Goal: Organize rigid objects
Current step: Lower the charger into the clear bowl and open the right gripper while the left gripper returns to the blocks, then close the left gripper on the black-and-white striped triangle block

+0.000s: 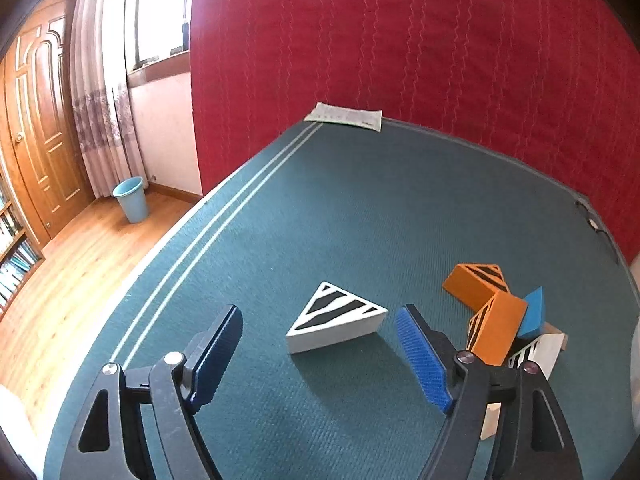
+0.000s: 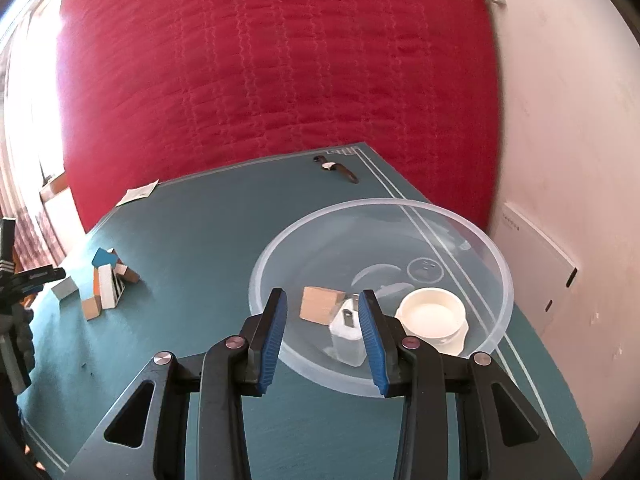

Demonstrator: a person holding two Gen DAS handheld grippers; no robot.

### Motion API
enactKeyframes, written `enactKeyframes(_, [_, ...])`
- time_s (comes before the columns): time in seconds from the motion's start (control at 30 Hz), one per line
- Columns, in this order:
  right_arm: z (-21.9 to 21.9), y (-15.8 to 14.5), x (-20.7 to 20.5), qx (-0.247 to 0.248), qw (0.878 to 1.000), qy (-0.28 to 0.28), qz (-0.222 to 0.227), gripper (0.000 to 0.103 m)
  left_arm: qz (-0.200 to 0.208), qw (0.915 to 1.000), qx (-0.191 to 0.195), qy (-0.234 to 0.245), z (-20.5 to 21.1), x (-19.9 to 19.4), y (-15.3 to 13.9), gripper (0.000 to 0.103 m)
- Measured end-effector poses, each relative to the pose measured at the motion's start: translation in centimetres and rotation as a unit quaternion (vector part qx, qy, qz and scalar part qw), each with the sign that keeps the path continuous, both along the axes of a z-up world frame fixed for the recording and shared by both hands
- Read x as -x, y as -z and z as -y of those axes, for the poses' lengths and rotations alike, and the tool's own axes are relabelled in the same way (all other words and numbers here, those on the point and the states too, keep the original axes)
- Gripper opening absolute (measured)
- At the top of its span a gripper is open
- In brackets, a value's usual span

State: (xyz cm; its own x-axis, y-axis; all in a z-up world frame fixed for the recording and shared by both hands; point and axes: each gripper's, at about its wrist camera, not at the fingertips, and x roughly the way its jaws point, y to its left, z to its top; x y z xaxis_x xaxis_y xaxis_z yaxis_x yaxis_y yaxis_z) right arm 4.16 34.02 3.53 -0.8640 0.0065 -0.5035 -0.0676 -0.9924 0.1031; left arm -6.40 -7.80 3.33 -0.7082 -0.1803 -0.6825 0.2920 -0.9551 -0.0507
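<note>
Green-matted counter (image 1: 340,208) before a red quilted backdrop; your left gripper (image 1: 318,322) gapes wide, empty, flanking the white striped wedge (image 1: 334,318); orange blocks (image 1: 486,304) cluster rightward; your right gripper (image 2: 322,316), open and empty, overhangs the clear bowl (image 2: 496,264) holding a white cup (image 2: 434,316).

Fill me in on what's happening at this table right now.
A person is sorting small rigid items with two handheld grippers. The left gripper is open, its fingers either side of a white triangular block with black stripes lying on the green mat; more blocks sit piled to its right. The right gripper is open and empty at the near rim of the clear plastic bowl, which already holds a tan block, a white plug adapter and a white cup.
</note>
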Motion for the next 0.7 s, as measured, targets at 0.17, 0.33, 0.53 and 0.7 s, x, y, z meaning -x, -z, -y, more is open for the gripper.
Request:
enactKeyframes(0.17, [0.7,0.1,-0.1,-0.007,1.0,-0.01,0.0,0.039,0.008,1.0,0.004,0.002,-0.1,0.5,0.3,0.082])
enactKeyframes(0.33, [1.4,0.3,-0.3,-0.012,1.0,-0.019,0.003,0.039,0.016,0.9999,0.004,-0.001,0.2,1.0,0.5,0.082])
enactKeyframes(0.53, [2.4,0.7,-0.4,-0.02,0.999,-0.032,0.01,0.039,0.033,0.9994,0.008,-0.008,0.4,1.7,1.1,0.082])
enactKeyframes(0.7, [3.4,0.9,-0.6,-0.031,0.999,-0.044,0.011,0.039,0.051,0.9987,0.001,-0.005,0.5,2.2,1.8,0.068])
